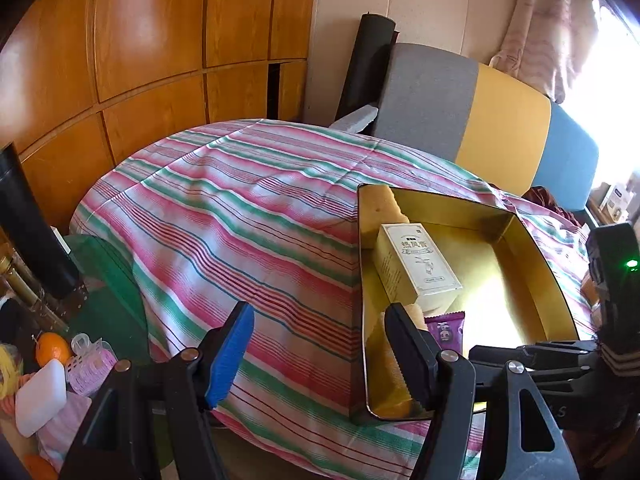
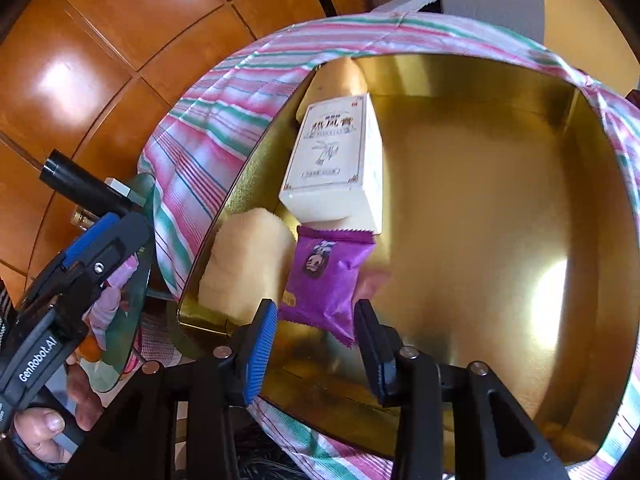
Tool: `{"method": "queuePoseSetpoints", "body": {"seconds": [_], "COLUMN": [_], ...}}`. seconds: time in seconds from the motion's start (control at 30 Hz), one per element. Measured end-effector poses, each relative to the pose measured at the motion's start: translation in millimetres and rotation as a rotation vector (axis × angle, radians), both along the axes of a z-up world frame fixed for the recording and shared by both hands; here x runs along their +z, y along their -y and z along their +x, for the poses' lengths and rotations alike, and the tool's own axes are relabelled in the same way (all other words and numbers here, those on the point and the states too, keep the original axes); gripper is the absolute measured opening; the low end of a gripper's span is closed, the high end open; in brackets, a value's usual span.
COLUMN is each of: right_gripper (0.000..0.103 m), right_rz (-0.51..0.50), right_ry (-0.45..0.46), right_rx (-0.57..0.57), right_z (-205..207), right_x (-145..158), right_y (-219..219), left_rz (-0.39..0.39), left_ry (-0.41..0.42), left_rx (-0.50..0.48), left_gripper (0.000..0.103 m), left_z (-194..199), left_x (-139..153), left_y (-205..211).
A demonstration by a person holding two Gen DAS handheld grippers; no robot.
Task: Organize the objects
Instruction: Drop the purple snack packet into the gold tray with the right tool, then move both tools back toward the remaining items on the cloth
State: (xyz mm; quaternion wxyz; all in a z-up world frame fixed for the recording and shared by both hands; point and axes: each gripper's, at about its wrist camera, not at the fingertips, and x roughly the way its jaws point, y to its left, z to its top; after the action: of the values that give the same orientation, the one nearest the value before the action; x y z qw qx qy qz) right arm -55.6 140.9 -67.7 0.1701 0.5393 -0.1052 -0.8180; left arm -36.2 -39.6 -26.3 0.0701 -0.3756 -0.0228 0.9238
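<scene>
An open gold tin lies on the striped bedspread. Inside, along its left wall, are a pale yellow roll, a white printed box leaning on the roll, and a purple snack packet flat on the bottom. My right gripper reaches into the tin, jaws parted. The packet's near end sits between the fingertips, which do not squeeze it. My left gripper hovers open over the bedspread beside the tin's left wall, with nothing in it.
A green glass side table at the left carries an orange, a white block and pink items. A black cylinder stands there. Wooden wardrobe doors and a grey, yellow and blue headboard lie behind the bed. A hand grips the left tool.
</scene>
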Motion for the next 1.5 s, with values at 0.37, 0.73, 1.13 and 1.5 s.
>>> {"method": "queuePoseSetpoints", "body": {"seconds": [0.37,0.73,1.13,1.5], "right_gripper": [0.046,0.046,0.046,0.046], "right_rz": [0.089,0.110,0.211,0.294], "right_ry": [-0.141,-0.200,-0.194,-0.171], "right_rx": [-0.104,-0.275,-0.587,-0.992], "right_z": [26.0,55.9,103.1,176.8], "right_x": [44.5,68.1,78.1,63.1], "right_y": [-35.8,-117.2,-264.8,-411.7], "left_rz": [-0.021,-0.047,-0.081,-0.114], "left_ry": [-0.034,-0.047,-0.081,-0.088], "left_rx": [-0.049,-0.144,-0.298,-0.470], "left_gripper": [0.072,0.072,0.072,0.072], "left_z": [7.6,14.1,14.5,17.1], "left_x": [12.1,19.5,32.7,38.0], "left_y": [-18.5,-54.2,-118.4,-199.2]}}
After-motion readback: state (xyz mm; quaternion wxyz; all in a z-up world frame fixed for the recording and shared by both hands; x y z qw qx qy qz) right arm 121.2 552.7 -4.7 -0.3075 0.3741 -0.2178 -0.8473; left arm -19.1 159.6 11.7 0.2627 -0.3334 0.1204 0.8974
